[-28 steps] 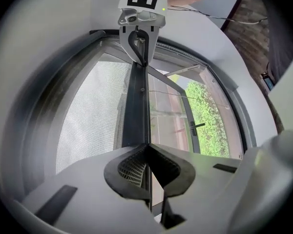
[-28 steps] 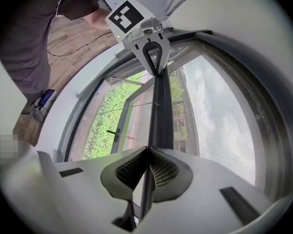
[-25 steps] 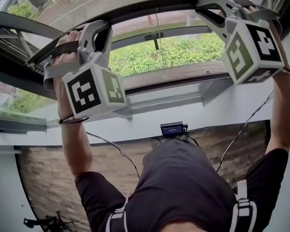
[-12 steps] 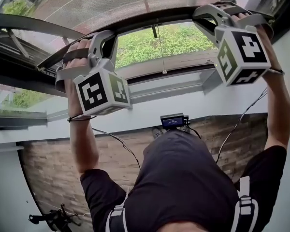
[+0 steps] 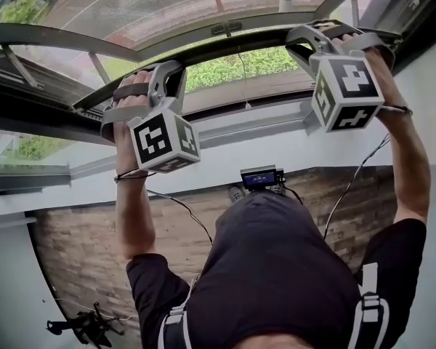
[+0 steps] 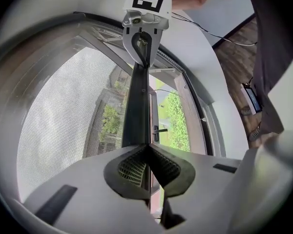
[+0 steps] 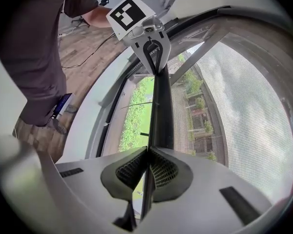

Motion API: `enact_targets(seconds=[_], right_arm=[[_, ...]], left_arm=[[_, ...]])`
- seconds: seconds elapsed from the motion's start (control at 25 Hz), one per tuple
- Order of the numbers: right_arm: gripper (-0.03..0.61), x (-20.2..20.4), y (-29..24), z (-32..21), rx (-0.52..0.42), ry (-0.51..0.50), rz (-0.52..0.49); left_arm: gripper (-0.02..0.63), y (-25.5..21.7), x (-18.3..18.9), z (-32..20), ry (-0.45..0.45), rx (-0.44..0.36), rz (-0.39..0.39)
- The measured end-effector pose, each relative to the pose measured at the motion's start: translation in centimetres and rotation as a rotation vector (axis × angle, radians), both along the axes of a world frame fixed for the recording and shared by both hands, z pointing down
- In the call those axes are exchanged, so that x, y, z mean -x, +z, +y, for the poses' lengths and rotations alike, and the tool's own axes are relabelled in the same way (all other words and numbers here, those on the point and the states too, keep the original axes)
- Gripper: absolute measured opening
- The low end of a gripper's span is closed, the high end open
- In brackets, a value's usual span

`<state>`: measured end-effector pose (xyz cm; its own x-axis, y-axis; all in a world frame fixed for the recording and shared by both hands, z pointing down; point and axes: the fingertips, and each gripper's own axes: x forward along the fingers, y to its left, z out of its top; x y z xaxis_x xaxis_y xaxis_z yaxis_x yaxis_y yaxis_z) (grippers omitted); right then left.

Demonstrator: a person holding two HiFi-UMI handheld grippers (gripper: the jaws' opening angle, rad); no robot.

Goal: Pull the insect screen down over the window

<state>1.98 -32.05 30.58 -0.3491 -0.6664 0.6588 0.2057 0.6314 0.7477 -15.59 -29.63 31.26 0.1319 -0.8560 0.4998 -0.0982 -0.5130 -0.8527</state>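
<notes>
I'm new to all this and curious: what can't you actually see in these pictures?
Head view: the insect screen's top is cut off by the picture's upper edge.
Head view: where the left gripper and right gripper clamp the bar is hidden behind their marker cubes.
Head view: the small display on the floor is too small to read.
</notes>
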Motion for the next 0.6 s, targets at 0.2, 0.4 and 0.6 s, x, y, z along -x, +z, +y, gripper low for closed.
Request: enact_targets(seconds=[0.2, 0.4, 0.6], right_arm=[[0.02, 0.3, 2.4, 0.0, 0.048, 0.002, 0.01], [0.02, 0.5, 5.8, 0.0, 0.089, 0.008, 0.015], [0.018, 0.3, 7.9, 0.2, 0.091, 0.022, -0.016]], left_arm=[[0.017, 2.5, 0.2, 0.0, -0.008, 0.06, 0.006], [0.018, 6.0, 0.3, 0.1, -0.008, 0.113, 0.019], [0.017, 8.2, 0.1, 0.3, -0.026, 0.112, -0.003]])
